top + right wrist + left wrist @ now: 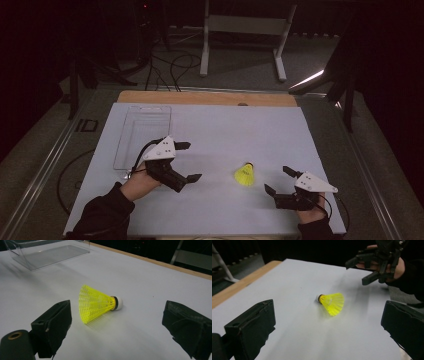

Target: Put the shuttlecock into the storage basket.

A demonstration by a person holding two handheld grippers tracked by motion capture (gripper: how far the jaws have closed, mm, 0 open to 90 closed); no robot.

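Note:
A yellow shuttlecock (244, 174) with a white cork tip lies on its side on the white table sheet (225, 135). My left gripper (189, 161) hovers open to its left, a hand's width away. The right gripper (279, 181) stands open just right of it, close to the skirt. In the left gripper view the shuttlecock (331, 302) lies ahead between the wide jaws, with the other gripper (372, 266) beyond it. The right gripper view has the shuttlecock (98, 303) close in front, skirt toward the left jaw, cork pointing away to the right.
A clear plastic tray (142, 135) rests on the sheet at the back left, also the tray (45, 252) in the right gripper view. A wooden table edge (210, 97) runs along the far side. Cables and a stand's legs (245, 45) sit on the floor beyond.

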